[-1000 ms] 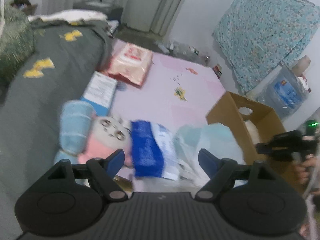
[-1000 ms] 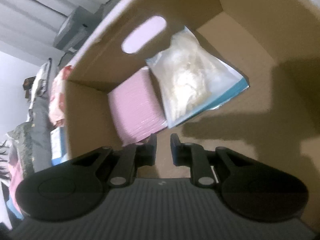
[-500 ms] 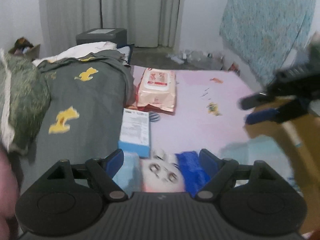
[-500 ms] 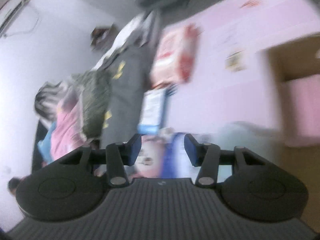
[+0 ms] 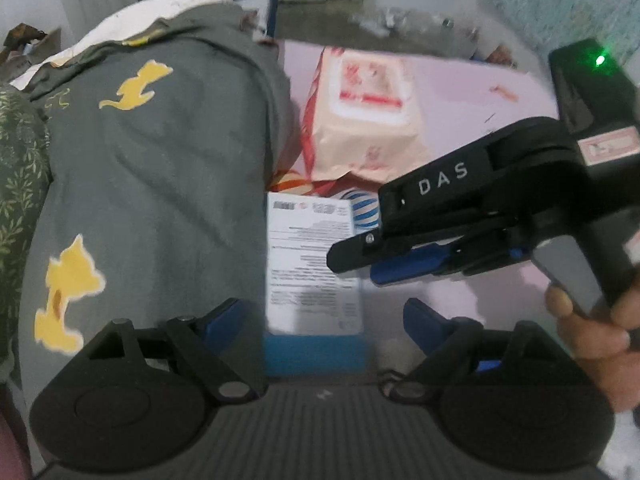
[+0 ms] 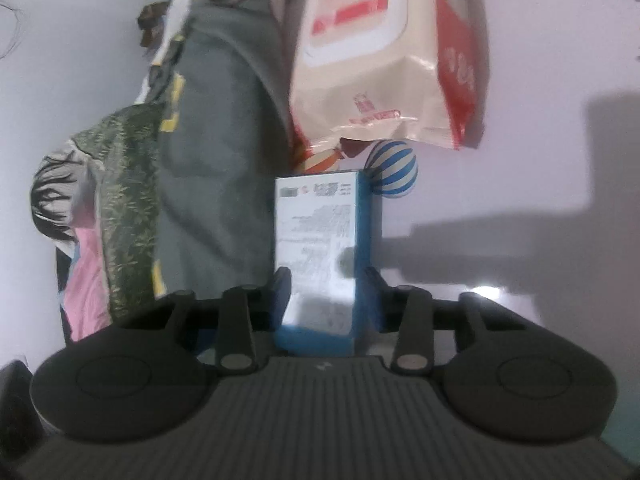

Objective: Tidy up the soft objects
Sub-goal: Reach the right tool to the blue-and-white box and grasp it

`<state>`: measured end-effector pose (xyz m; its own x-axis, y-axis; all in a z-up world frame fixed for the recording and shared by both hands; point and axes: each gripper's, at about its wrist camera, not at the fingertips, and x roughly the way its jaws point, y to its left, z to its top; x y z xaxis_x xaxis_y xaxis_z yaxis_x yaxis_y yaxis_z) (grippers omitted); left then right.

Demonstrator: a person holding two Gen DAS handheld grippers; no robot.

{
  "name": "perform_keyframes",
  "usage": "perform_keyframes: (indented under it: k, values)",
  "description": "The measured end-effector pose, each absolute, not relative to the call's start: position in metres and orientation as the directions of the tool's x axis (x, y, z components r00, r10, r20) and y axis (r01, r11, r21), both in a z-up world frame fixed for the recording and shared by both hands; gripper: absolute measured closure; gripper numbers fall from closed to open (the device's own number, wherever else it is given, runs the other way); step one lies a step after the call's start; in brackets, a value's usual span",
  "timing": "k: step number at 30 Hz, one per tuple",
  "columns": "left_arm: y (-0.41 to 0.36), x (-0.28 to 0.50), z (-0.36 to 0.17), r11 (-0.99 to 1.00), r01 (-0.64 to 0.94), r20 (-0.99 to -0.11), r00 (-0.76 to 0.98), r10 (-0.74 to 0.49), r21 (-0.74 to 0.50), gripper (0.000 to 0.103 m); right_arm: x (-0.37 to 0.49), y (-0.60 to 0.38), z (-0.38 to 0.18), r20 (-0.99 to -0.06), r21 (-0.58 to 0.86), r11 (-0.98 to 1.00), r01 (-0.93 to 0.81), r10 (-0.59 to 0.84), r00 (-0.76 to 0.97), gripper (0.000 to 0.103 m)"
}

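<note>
A flat blue-and-white pack (image 5: pixel 312 260) lies on the pink sheet (image 5: pixel 472 92) beside a grey blanket. My left gripper (image 5: pixel 320 316) hovers over its near end, jaws wide and still opening, nothing between them. My right gripper (image 5: pixel 356 264) reaches in from the right, held by a hand (image 5: pixel 592 332). In the right wrist view the pack (image 6: pixel 320 232) shows in the narrow gap of the right gripper (image 6: pixel 328 280). Its jaws are closing, and I see no pad pressing on the pack.
A cream-and-red wipes pack (image 5: pixel 368 120) lies beyond the blue-and-white pack, with a blue-striped ball (image 6: pixel 394 172) and an orange-striped one between them. The grey blanket with yellow shapes (image 5: pixel 160 160) fills the left. Bedding is piled at far left (image 6: pixel 120 180).
Both views swung left, away from the cardboard box and the plush toy, onto the blue-and-white pack. The right gripper left the box, came over the pack, and its jaws parted.
</note>
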<state>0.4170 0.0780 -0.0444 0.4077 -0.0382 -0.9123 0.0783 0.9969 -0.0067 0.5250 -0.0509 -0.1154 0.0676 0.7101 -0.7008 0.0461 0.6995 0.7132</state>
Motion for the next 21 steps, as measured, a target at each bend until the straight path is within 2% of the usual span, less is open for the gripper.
perform_keyframes:
  k: [3, 4, 5, 10, 14, 18, 21]
  values:
    - [0.074, 0.425, -0.051, 0.995, 0.099, -0.918, 0.396, -0.035, 0.005, 0.010, 0.533, -0.041, -0.129, -0.713, 0.701, 0.712, 0.044, 0.699, 0.054, 0.066]
    - [0.071, 0.426, -0.051, 0.994, 0.110, -0.917, 0.398, -0.030, 0.015, 0.010, 0.534, -0.040, -0.134, -0.719, 0.695, 0.718, 0.046, 0.693, 0.050, 0.066]
    - [0.067, 0.428, -0.052, 0.992, 0.121, -0.918, 0.395, -0.021, 0.029, 0.010, 0.536, -0.040, -0.137, -0.711, 0.703, 0.709, 0.053, 0.702, 0.050, 0.070]
    - [0.055, 0.437, -0.062, 0.990, 0.134, -0.932, 0.363, -0.003, 0.049, 0.011, 0.543, -0.042, -0.143, -0.693, 0.721, 0.690, 0.065, 0.720, 0.049, 0.072]
    - [0.049, 0.439, -0.064, 0.990, 0.142, -0.932, 0.357, -0.068, -0.018, 0.014, 0.543, -0.048, -0.141, -0.696, 0.718, 0.694, 0.060, 0.716, 0.054, 0.072]
    - [0.055, 0.437, -0.061, 0.975, 0.141, -0.918, 0.336, -0.210, -0.171, 0.016, 0.544, -0.063, -0.139, -0.707, 0.707, 0.703, 0.078, 0.703, 0.071, 0.072]
    - [0.066, 0.431, -0.054, 0.987, 0.087, -0.910, 0.385, -0.157, -0.134, 0.016, 0.544, -0.075, -0.136, -0.713, 0.701, 0.708, 0.082, 0.696, 0.082, 0.072]
